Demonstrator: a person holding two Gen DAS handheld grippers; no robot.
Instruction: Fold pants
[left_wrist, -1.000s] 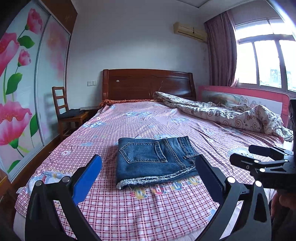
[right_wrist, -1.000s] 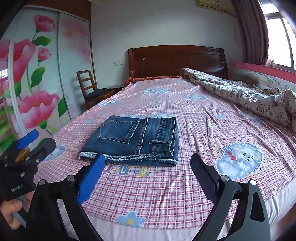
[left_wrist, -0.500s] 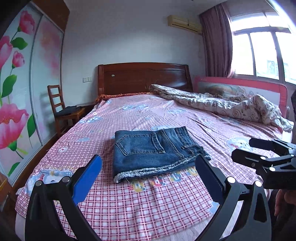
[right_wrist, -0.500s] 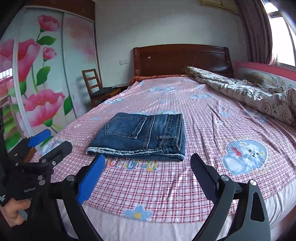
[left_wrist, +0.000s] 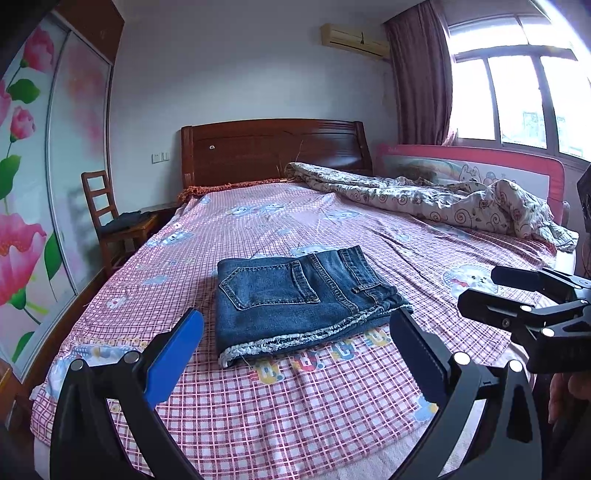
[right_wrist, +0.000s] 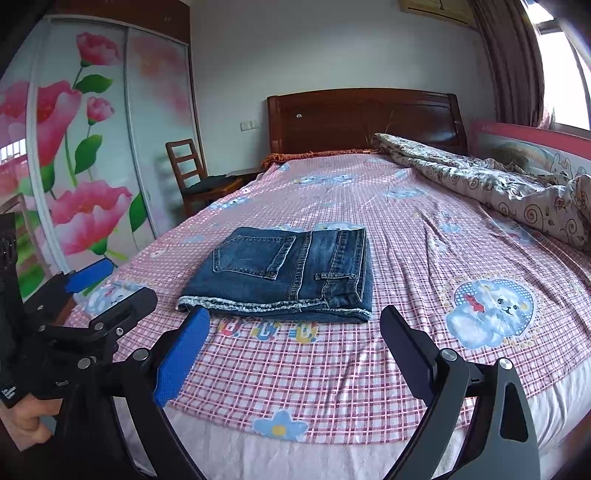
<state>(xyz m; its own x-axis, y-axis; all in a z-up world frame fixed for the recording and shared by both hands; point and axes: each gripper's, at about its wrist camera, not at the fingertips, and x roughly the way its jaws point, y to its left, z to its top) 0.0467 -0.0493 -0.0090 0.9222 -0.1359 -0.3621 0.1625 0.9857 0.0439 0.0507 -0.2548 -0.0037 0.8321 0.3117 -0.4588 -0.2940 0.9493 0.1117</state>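
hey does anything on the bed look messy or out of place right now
Only mildly. The folded jeans lie flat and compact on the checked sheet, their frayed hem towards the cameras. The floral quilt is bunched in a heap along the window side. Both grippers, left and right, are open and hold nothing.

You have the bed (left_wrist: 258, 406) spread out ahead of both claws, covered by a pink checked sheet (right_wrist: 332, 369) printed with cartoon animals. The folded denim pants (left_wrist: 295, 295) lie flat on the sheet just beyond the tips of your left claw (left_wrist: 295, 328), frayed hem nearest you. A crumpled swirl-patterned quilt (left_wrist: 424, 195) lies farther off, ahead and to the right, toward the headboard (left_wrist: 273, 147).
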